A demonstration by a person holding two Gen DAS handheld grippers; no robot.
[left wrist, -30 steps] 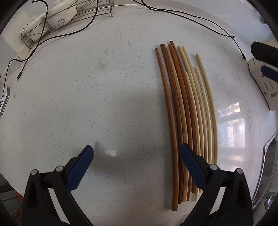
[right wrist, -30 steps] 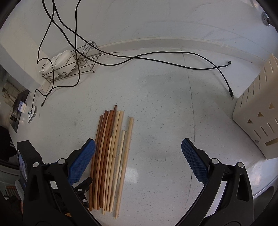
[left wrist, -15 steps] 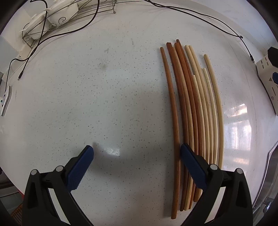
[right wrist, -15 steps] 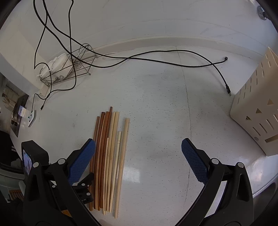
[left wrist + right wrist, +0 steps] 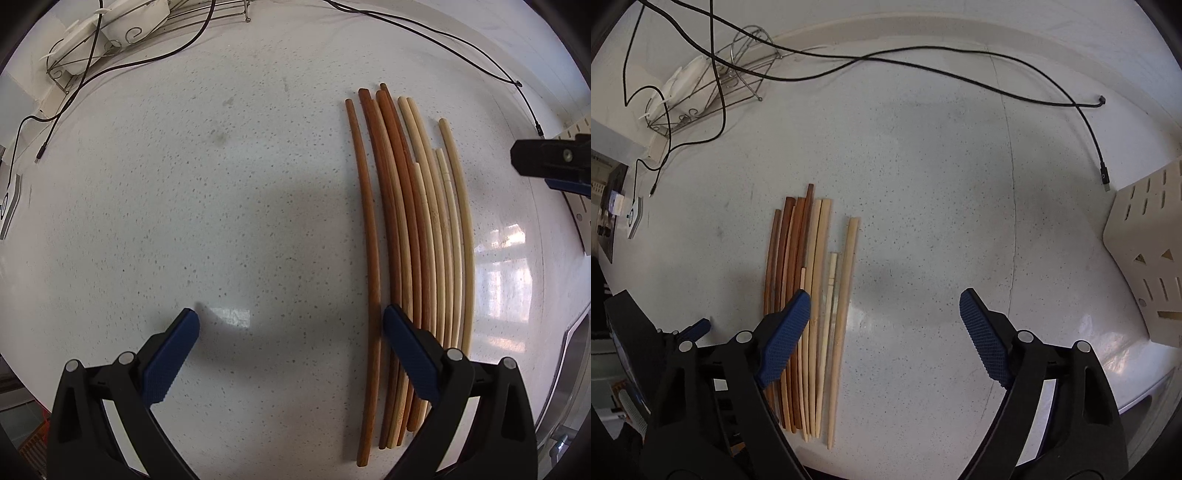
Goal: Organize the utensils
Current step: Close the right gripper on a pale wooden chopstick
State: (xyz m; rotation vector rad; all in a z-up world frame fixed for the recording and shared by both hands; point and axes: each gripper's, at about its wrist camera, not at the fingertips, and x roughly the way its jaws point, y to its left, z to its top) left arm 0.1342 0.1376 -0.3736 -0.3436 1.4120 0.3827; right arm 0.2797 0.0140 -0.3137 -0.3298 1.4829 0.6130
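Observation:
Several wooden chopsticks (image 5: 406,229), dark brown ones on the left and pale ones on the right, lie side by side on the white speckled counter. My left gripper (image 5: 290,332) is open and empty, its right finger just over the brown sticks' near ends. In the right wrist view the chopsticks (image 5: 809,295) lie at lower left. My right gripper (image 5: 884,317) is open and empty, its left finger over the brown sticks. A cream perforated utensil holder (image 5: 1145,266) stands at the right edge.
Black cables (image 5: 960,77) trail across the far counter. A wire rack (image 5: 713,88) with white items sits at the far left. A sink rim (image 5: 569,369) shows at the right. The right gripper's body (image 5: 550,162) shows at the left wrist view's right edge.
Both grippers have shifted so the chopsticks sit closer to them. The right gripper moved left, its left finger now over the sticks. Both stay open.

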